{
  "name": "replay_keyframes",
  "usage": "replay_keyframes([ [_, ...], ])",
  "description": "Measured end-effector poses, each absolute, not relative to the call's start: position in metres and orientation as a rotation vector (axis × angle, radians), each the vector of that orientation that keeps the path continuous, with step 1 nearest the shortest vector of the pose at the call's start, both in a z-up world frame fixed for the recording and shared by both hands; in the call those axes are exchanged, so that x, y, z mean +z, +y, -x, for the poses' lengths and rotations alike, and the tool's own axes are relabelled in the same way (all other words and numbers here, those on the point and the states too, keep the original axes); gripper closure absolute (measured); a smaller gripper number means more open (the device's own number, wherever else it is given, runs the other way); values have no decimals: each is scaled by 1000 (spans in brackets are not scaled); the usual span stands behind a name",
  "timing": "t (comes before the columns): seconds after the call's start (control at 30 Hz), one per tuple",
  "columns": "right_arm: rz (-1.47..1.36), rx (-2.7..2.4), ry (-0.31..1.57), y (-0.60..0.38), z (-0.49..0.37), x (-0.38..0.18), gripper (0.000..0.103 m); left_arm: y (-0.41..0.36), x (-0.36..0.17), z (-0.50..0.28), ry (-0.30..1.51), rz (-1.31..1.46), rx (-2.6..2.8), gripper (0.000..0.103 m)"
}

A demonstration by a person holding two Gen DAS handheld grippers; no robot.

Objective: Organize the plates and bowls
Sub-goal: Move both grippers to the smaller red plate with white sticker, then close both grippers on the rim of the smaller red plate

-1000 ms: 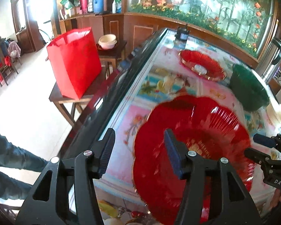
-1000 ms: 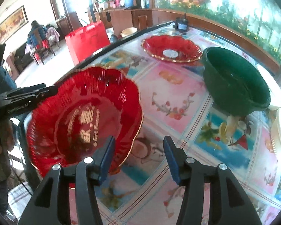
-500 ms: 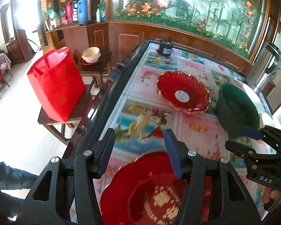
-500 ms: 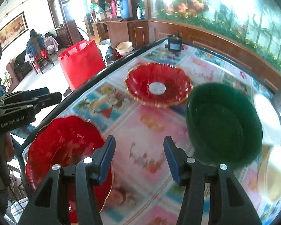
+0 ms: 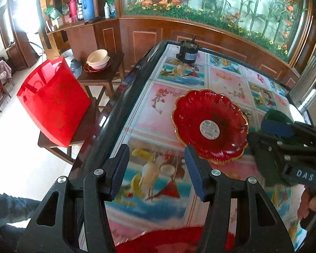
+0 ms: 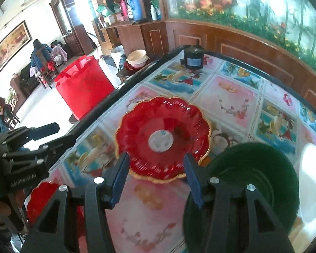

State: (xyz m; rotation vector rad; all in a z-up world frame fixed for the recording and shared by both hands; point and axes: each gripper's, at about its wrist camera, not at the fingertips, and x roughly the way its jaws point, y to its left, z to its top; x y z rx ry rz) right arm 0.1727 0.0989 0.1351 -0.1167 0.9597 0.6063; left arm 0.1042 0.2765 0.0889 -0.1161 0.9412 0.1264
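A red scalloped plate with a gold rim and a white sticker (image 5: 209, 126) lies on the patterned table; in the right wrist view (image 6: 163, 140) it sits just beyond my right gripper (image 6: 155, 178), which is open and empty. A second red plate (image 5: 174, 241) lies at the near table edge under my left gripper (image 5: 157, 170), open and empty; it also shows in the right wrist view (image 6: 43, 200). A dark green bowl (image 6: 263, 175) stands right of the stickered plate. A white plate (image 6: 311, 179) lies at the far right.
A black motor (image 5: 187, 51) stands at the table's far end (image 5: 225, 80). A red bag (image 5: 52, 101) sits on a bench left of the table. A side table holds a cream bowl (image 5: 98, 58). A metal kettle (image 5: 309, 84) stands at the right.
Both grippers have moved forward over the table toward the stickered plate. The near red plate has slipped to the bottom of both views. Both grippers stay open.
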Motion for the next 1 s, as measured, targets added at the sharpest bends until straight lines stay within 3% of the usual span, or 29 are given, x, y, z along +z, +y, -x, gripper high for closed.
replay_keyframes([
  [0.67, 166, 553, 1137, 101, -264, 97, 50, 267, 49, -172, 1062, 142, 126, 48],
  [1.0, 181, 547, 1167, 101, -272, 87, 65, 266, 33, -180, 1119, 205, 89, 48],
])
